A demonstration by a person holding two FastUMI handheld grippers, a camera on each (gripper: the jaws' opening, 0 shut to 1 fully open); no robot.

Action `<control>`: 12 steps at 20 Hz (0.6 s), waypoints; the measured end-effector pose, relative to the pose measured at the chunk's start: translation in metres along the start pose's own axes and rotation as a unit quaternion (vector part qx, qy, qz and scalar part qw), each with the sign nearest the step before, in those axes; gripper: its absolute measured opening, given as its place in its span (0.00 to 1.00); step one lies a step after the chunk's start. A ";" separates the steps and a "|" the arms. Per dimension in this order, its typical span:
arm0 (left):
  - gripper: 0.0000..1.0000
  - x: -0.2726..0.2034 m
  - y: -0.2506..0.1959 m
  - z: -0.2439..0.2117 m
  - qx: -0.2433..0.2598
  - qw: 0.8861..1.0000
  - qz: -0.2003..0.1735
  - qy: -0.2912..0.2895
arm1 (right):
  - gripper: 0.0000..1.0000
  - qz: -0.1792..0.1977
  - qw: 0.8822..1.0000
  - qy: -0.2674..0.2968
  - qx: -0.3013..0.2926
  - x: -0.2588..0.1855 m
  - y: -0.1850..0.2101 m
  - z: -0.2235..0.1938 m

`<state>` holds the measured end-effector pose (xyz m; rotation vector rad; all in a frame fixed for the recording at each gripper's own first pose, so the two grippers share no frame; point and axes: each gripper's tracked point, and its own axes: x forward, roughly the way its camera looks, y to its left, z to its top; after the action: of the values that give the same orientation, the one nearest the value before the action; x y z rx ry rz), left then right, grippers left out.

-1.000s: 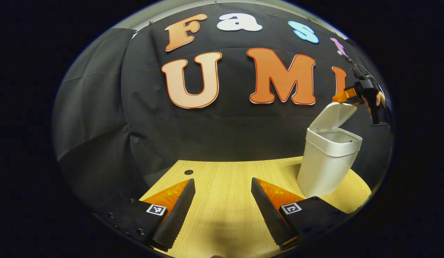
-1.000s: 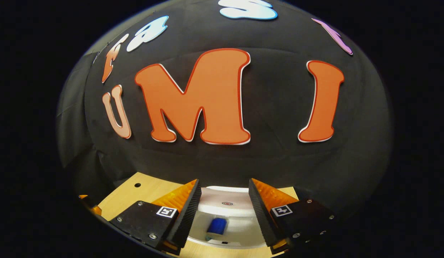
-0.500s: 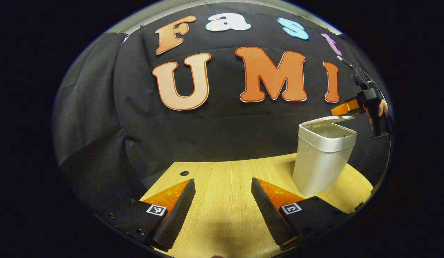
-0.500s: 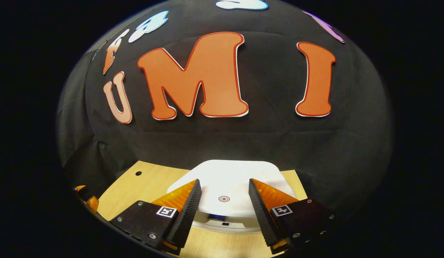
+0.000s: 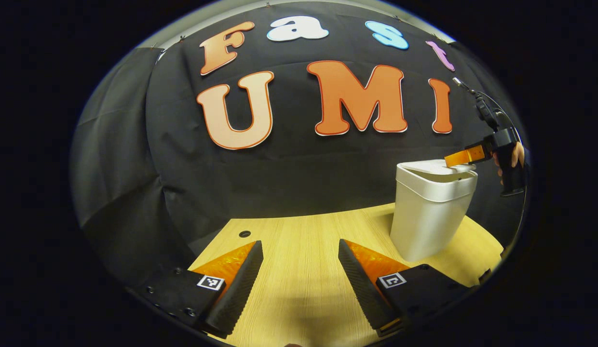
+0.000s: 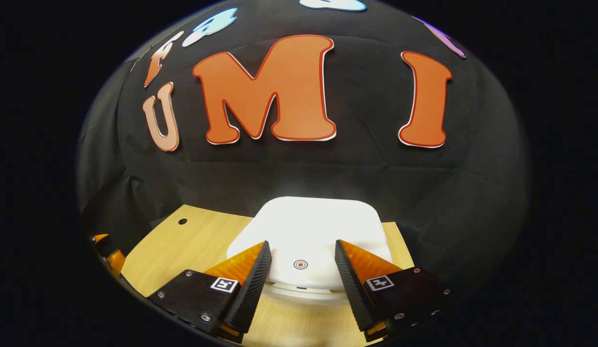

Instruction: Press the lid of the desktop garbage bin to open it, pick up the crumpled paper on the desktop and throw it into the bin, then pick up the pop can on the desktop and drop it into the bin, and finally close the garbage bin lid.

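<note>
Hand-held gripper ×2: left, right both agape, empty | bin ×1 | lid down

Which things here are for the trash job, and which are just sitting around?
For the job:
- white garbage bin
- its lid, lying down flat on the bin
- right gripper, open, fingers over the lid's near edge
- left gripper, open, above the desk

Just there:
- wooden desk
- small round hole in the desk
- black cloth wall

No readable text. Lid carries a red ring mark between the right gripper's fingertips.
</note>
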<state>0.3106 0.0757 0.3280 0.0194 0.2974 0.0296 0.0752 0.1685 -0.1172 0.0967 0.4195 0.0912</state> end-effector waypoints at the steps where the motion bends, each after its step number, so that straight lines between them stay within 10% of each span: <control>1: 1.00 0.000 -0.001 0.001 0.001 1.000 -0.002 0.000 | 0.81 0.000 1.000 0.002 -0.003 0.001 0.000 -0.003; 12: 1.00 0.004 -0.014 -0.003 -0.002 1.000 -0.013 0.007 | 0.71 -0.015 1.000 -0.023 0.000 -0.007 0.000 -0.018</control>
<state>0.3139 0.0615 0.3231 0.0105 0.3123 0.0040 0.0612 0.1694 -0.1310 0.0918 0.3744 0.0590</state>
